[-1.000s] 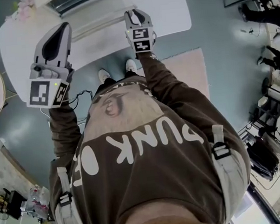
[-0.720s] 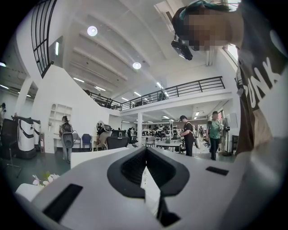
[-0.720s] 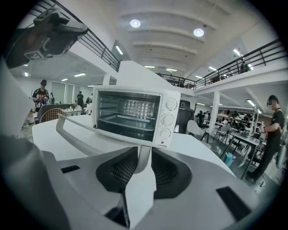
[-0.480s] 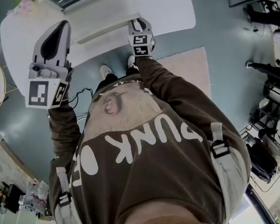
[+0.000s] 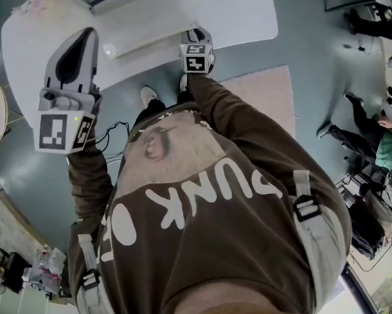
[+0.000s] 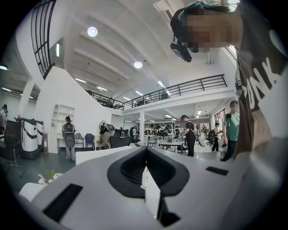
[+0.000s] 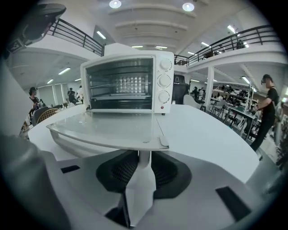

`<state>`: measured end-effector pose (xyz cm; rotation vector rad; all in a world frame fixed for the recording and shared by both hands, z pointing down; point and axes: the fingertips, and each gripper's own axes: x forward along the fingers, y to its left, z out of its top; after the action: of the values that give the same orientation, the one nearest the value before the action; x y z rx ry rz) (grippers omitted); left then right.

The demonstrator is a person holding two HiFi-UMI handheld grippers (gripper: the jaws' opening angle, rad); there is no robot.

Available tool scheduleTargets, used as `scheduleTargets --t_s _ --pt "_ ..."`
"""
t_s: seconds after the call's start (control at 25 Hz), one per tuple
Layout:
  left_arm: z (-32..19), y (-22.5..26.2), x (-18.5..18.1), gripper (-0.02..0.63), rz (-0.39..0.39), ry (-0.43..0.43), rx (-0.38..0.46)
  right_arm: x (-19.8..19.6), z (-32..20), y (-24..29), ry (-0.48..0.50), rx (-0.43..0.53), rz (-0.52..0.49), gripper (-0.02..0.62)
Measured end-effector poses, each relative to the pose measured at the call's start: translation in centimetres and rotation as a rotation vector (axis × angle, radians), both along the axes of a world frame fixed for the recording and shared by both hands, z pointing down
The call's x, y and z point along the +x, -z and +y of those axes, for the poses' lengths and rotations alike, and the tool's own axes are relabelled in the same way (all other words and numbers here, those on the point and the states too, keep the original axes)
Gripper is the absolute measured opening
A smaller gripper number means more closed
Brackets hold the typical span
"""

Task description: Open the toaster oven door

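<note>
Open-plan workspace hall, mezzanine railing [image 6: 189, 87], rows of desks [image 6: 168, 143], office chairs [image 6: 88, 140]

White toaster oven [image 7: 164, 81] on white table [image 7: 202, 130], glass door [image 7: 103, 128] fully open, level

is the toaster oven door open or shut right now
Open. The toaster oven door lies folded down flat in front of the toaster oven, and the rack inside shows uncovered.

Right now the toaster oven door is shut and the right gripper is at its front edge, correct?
No. The toaster oven door is open, folded down flat, as the right gripper view shows; the right gripper is at its front edge.
</note>
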<state>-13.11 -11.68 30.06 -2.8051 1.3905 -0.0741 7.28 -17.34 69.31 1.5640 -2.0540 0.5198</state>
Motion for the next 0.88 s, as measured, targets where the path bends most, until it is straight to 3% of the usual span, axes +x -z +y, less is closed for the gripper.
scheduleTargets --t_s 0.36,0.88 --pt "0.2 -0.4 -0.3 0.003 0.0 0.001 -0.005 0.1 -0.1 -1.0 -0.027 0.072 0.023 0.107" --pt "0.7 -0.9 -0.1 0.003 0.002 -0.013 -0.004 0.0 0.4 -1.5 -0.031 0.054 0.01 0.107"
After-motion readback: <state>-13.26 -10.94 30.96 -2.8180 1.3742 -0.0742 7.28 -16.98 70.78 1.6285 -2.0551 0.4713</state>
